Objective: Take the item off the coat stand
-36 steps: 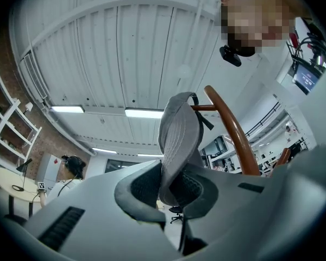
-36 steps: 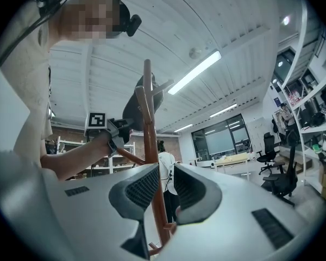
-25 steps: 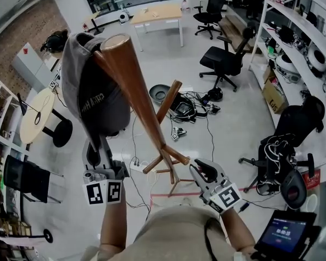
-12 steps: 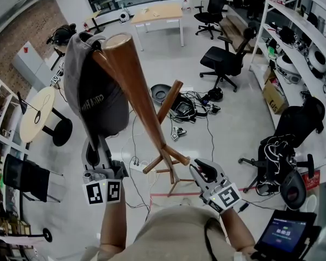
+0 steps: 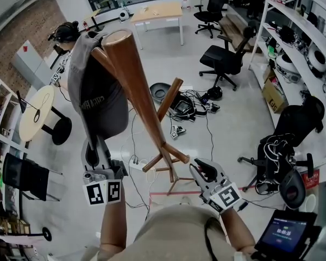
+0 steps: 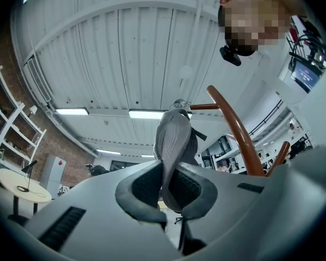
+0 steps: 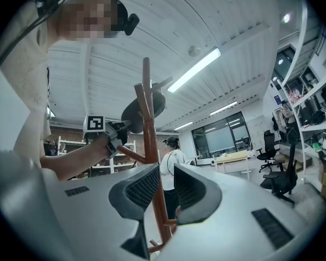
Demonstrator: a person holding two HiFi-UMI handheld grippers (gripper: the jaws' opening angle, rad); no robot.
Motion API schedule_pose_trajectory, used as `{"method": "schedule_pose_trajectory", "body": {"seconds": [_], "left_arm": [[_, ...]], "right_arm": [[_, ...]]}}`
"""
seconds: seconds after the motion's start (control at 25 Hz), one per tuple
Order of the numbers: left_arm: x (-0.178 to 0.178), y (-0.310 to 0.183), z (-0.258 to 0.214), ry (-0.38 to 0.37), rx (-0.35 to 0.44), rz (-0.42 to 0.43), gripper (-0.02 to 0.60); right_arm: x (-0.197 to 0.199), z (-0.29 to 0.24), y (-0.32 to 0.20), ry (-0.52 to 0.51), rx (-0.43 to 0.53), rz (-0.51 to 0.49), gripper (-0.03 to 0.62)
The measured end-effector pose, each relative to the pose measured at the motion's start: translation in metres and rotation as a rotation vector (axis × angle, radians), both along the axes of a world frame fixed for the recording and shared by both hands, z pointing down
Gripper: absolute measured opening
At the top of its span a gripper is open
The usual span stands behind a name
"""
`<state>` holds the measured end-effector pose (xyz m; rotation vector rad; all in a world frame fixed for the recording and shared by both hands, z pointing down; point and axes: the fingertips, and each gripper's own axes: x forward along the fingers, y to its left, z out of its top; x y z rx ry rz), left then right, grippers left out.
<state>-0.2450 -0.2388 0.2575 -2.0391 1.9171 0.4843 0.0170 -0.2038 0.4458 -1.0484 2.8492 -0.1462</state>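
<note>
grey cap hangs from a top peg of the coat stand: light, soft, likely floppy, stiffest at the brim. left hand-held gripper is closing on its lower edge; right hand-held gripper released, empty.

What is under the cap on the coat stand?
A peg of the stand runs up into the cap; the fabric hides its tip. Below, the left gripper is closing its jaws on the cap's brim. The cap's inside cannot be seen.
</note>
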Motion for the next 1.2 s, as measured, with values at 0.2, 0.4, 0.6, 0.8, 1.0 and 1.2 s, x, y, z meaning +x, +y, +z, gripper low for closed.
{"method": "schedule_pose_trajectory", "body": {"seconds": [0.2, 0.4, 0.6, 0.8, 1.0, 1.2], "left_arm": [[-0.003, 0.003, 0.002, 0.011, 0.002, -0.011, 0.032], [-0.006, 0.002, 0.005, 0.011, -0.006, -0.021, 0.032], [-0.008, 0.004, 0.007, 0.015, -0.003, -0.027, 0.032], [-0.009, 0.007, 0.009, 0.022, -0.005, -0.032, 0.032], [-0.013, 0.007, 0.014, 0.035, -0.009, -0.044, 0.032], [-0.020, 0.009, 0.017, 0.046, -0.015, -0.058, 0.032]], "right_arm": [[0.000, -0.001, 0.001, -0.024, -0.007, 0.001, 0.071], [0.000, 0.000, 0.002, 0.010, -0.023, 0.005, 0.071], [0.001, -0.003, 0.004, -0.008, -0.019, 0.003, 0.071], [0.001, -0.006, 0.007, 0.000, -0.030, 0.009, 0.071], [0.002, -0.003, 0.007, -0.010, -0.017, -0.003, 0.071], [-0.001, -0.003, 0.007, -0.002, -0.025, -0.011, 0.071]]}}
